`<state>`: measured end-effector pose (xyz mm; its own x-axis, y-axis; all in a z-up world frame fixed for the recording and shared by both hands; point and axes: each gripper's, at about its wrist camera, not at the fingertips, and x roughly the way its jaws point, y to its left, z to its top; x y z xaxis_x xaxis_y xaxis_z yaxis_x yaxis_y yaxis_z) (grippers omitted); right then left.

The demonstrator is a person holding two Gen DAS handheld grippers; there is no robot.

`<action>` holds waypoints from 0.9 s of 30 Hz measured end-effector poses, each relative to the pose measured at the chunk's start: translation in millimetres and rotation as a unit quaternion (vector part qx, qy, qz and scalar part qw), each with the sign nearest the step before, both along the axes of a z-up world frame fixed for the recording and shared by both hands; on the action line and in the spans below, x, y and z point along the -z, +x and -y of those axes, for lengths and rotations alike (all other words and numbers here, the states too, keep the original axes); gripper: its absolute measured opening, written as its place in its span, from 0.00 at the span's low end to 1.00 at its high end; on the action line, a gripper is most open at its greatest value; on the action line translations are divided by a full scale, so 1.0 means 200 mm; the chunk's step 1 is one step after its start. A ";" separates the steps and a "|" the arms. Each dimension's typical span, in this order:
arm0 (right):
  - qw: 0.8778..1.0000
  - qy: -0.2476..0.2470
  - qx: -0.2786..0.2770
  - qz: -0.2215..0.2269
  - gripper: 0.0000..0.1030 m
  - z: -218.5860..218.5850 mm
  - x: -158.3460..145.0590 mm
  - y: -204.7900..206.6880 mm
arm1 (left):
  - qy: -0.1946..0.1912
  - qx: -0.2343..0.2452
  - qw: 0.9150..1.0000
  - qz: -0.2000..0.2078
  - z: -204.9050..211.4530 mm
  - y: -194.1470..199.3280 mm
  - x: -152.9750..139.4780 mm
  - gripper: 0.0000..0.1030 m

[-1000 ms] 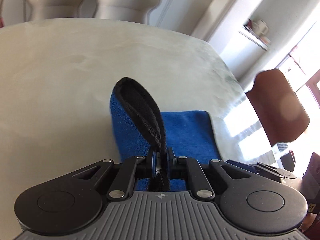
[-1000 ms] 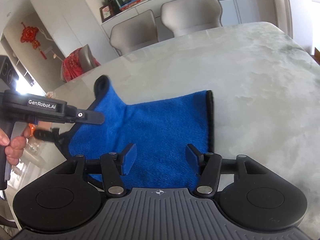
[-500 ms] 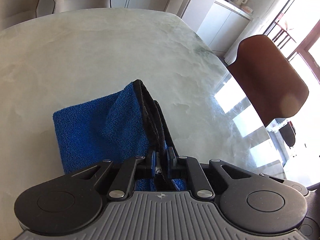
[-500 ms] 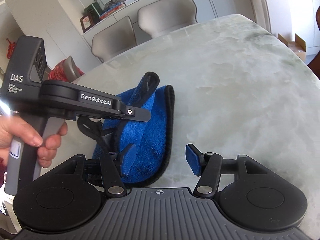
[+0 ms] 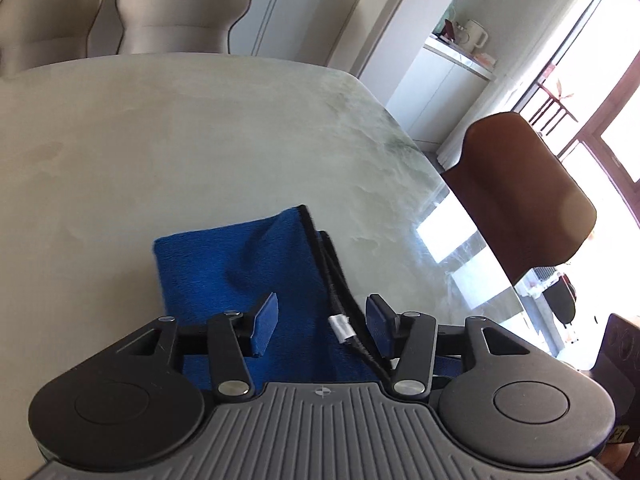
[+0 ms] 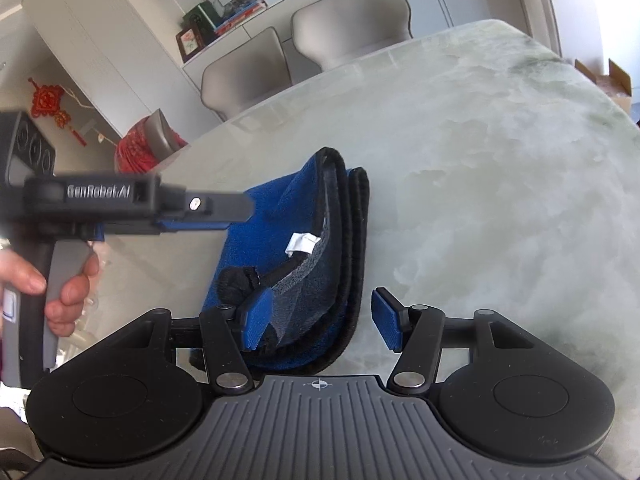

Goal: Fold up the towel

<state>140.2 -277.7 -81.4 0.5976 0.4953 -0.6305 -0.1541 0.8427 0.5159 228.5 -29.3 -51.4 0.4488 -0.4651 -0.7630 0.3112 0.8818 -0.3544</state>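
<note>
A blue towel [image 5: 240,264] with a black border lies folded over on the pale marble table [image 5: 200,140]. Its stacked black edges and a white tag [image 5: 340,326] face right. My left gripper [image 5: 322,314] hovers just over the near end of the towel, jaws opening. The border and tag sit between the pads, which do not press on them. In the right wrist view the towel [image 6: 288,192] lies ahead and to the left. My right gripper [image 6: 320,322] stands open above its near right edge, holding nothing. The left gripper [image 6: 236,210] reaches in from the left.
A person's hand [image 6: 60,284] holds the left gripper's handle. Two beige chairs [image 5: 176,12] stand at the far side of the table and a brown chair [image 5: 524,192] at its right edge. Bare marble [image 6: 500,180] stretches right of the towel.
The left gripper carried the black-edged corner across, then let it go as its jaws parted. The towel now lies doubled over on the table. The right gripper stayed open and hardly moved.
</note>
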 end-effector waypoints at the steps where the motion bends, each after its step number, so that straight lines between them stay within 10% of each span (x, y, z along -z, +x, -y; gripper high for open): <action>1: 1.000 0.015 0.013 -0.001 0.55 0.03 0.00 0.00 | 0.005 -0.002 1.000 -0.005 -0.02 -0.01 0.02 0.50; 6: 0.995 0.068 0.079 -0.006 0.55 0.22 -0.01 0.03 | 0.013 0.022 0.999 -0.027 -0.01 -0.06 0.11 0.50; 11: 0.999 0.039 0.024 0.003 0.39 0.13 -0.02 0.06 | 0.032 0.059 0.997 -0.022 0.06 -0.13 0.17 0.51; 21: 0.998 -0.052 -0.030 -0.017 0.38 -0.09 0.08 0.08 | 0.025 0.055 0.998 -0.026 0.02 -0.11 0.16 0.51; 27: 0.998 -0.050 -0.048 -0.004 0.17 -0.09 0.06 0.07 | 0.022 0.052 0.998 -0.030 0.02 -0.10 0.17 0.51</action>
<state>153.5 -259.5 -93.2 0.5456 0.4836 -0.6845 -0.2321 0.8719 0.4311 209.5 -33.1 -86.2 0.3525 -0.4718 -0.8081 0.3819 0.8609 -0.3361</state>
